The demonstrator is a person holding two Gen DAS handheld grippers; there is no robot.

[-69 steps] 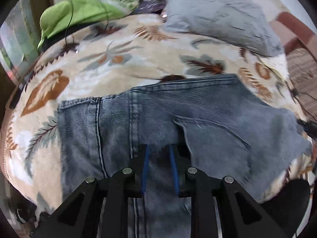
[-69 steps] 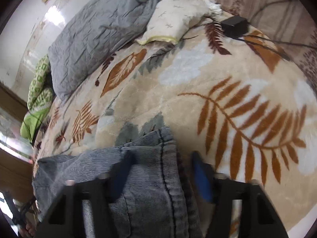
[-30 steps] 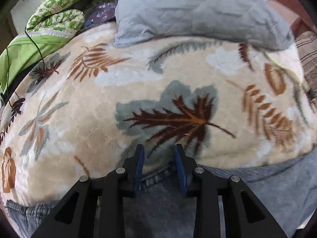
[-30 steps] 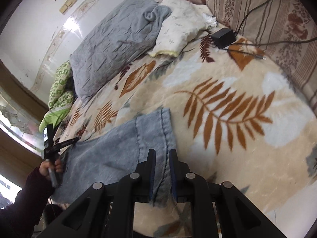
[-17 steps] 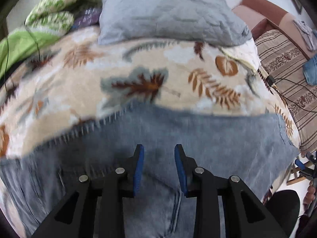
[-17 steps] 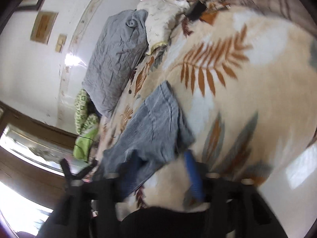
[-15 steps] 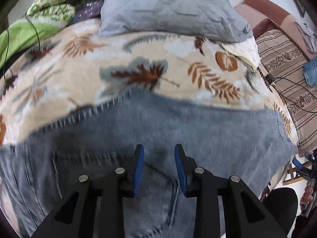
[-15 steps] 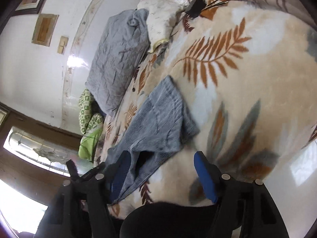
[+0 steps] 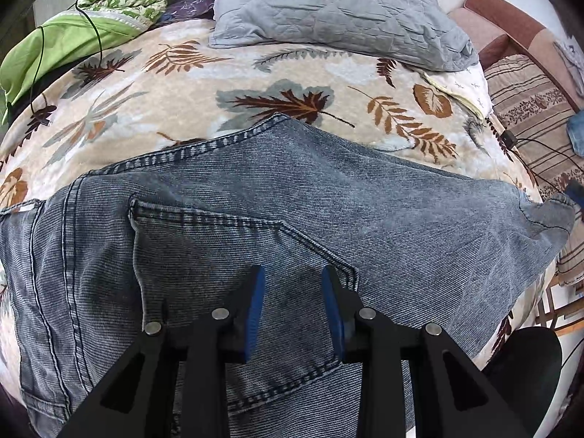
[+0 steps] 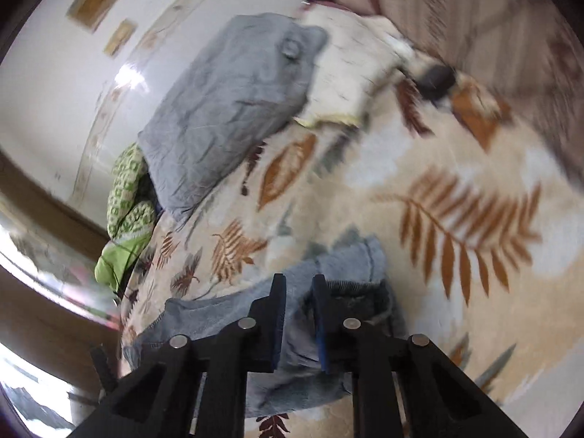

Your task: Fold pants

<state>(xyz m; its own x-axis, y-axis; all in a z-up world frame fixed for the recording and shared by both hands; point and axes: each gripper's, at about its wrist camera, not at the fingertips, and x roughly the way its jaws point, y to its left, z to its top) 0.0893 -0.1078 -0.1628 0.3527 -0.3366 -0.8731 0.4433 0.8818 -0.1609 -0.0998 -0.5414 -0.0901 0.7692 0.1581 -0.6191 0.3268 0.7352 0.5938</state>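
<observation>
Blue-grey jeans (image 9: 328, 200) lie spread across a leaf-patterned blanket (image 9: 153, 84), waistband at the left, leg end at the far right. My left gripper (image 9: 292, 284) hovers open over the back pocket (image 9: 219, 241), holding nothing. In the right wrist view my right gripper (image 10: 297, 292) is nearly closed on the bunched leg end of the jeans (image 10: 350, 273), with denim between the blue pads (image 10: 281, 314). That view is motion-blurred.
A grey quilted pillow (image 9: 328, 3) and a green patterned bundle (image 9: 91, 11) lie at the far side of the bed. A cream pillow (image 10: 357, 69) and a black charger with cable (image 9: 509, 140) sit toward the striped headboard side (image 9: 529, 109).
The right gripper, open half a second ago above the leg end, has come down and closed on it. The left gripper has stayed open and pulled back over the back pocket.
</observation>
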